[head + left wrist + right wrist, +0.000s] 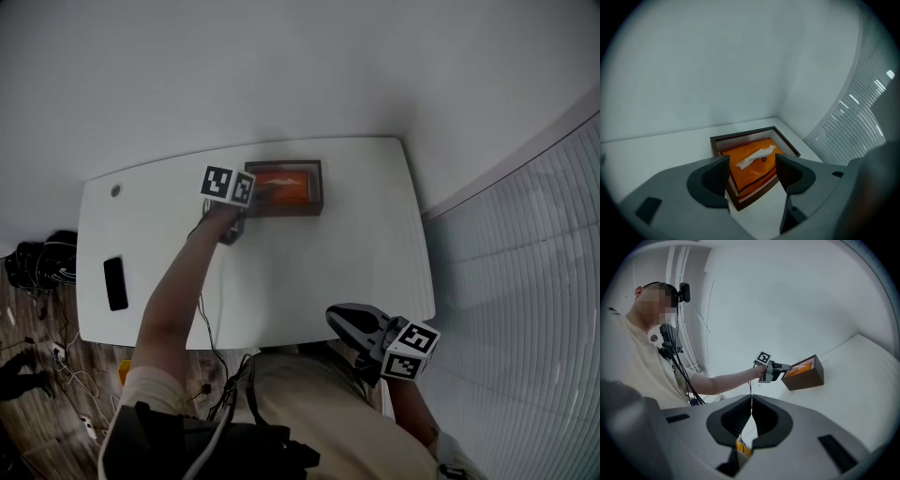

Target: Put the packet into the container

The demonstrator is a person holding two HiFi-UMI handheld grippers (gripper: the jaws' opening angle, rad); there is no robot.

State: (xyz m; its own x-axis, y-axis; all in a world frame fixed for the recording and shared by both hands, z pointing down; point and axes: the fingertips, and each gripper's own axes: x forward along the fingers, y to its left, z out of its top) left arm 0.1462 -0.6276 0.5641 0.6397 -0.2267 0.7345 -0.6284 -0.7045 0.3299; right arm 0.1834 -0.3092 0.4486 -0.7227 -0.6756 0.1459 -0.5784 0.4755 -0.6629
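The orange packet (pixel 281 185) (pixel 752 164), with a white tissue sticking out of its top, lies inside the dark brown box container (pixel 319 195) (pixel 745 133) at the far middle of the white table. My left gripper (pixel 255 195) (pixel 752 172) is at the box's left side, just above its near corner. Its jaws stand open and the pads touch nothing. The right gripper view shows the same: left gripper (pixel 785 366) next to the container (pixel 808 378). My right gripper (pixel 337 319) (pixel 751 420) is held near the body at the table's near edge, shut and empty.
A black flat device (pixel 115 282) lies at the table's left end, near a small round hole (pixel 115 190). Cables and bags lie on the wooden floor at the left (pixel 37 262). Window blinds (pixel 525 281) run along the right.
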